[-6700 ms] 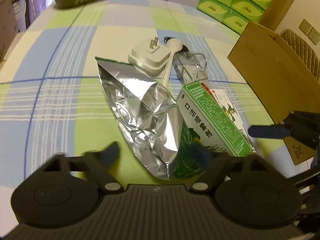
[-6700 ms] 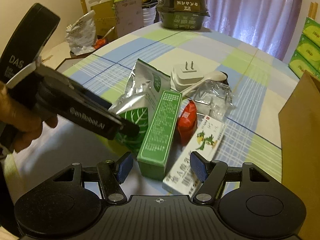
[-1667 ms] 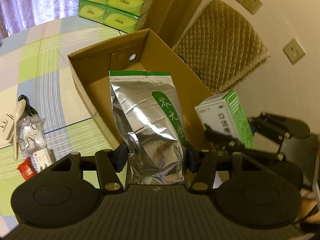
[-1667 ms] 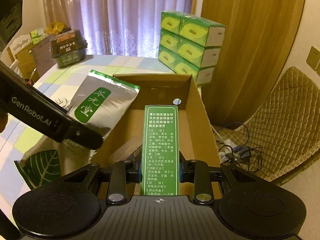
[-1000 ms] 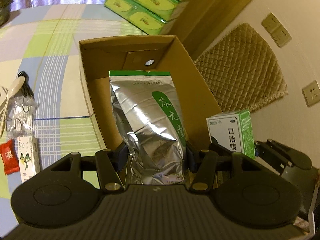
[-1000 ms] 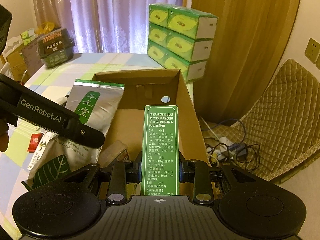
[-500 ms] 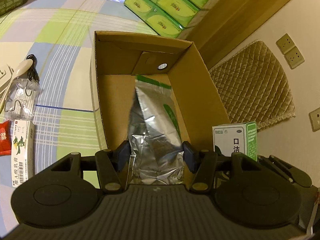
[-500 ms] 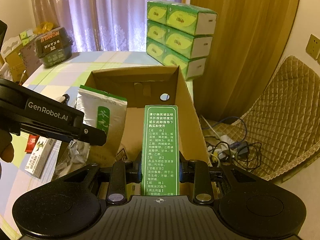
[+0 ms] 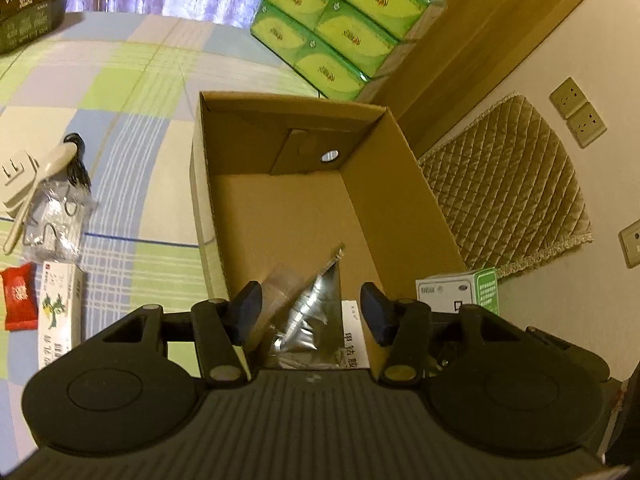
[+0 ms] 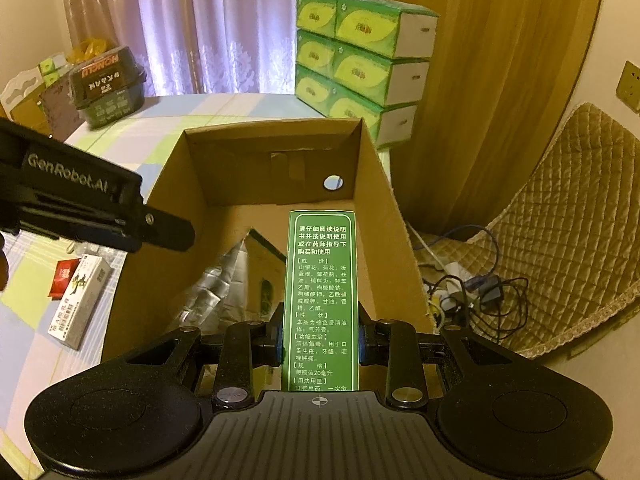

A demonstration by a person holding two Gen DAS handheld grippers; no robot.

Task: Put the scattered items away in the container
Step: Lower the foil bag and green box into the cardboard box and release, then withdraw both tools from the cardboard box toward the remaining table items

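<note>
An open cardboard box (image 9: 404, 204) (image 10: 384, 216) stands at the table's right edge. The silver tea pouch (image 9: 310, 312) (image 10: 224, 280) lies inside it near the front wall, free of my left gripper (image 9: 312, 312), which hangs open just above it. My right gripper (image 10: 320, 340) is shut on a tall green medicine box (image 10: 322, 300) held upright over the cardboard box; its white end (image 9: 456, 290) shows in the left wrist view. On the checked tablecloth lie a white medicine box (image 9: 60, 312) (image 10: 80, 300), a red sachet (image 9: 18, 300), a clear packet (image 9: 56, 216), a white spoon (image 9: 40, 184) and a white plug (image 9: 16, 180).
Stacked green tissue packs (image 9: 344, 16) (image 10: 360, 64) stand behind the cardboard box. A dark noodle bowl (image 10: 106, 84) sits at the table's far side. A quilted cushion (image 9: 504, 196) and cables (image 10: 472, 288) lie to the right, off the table. A white paper (image 9: 354, 340) is in the box.
My left gripper has opened and let go of the tea pouch, which dropped into the cardboard box. The right gripper keeps the green box upright over the cardboard box.
</note>
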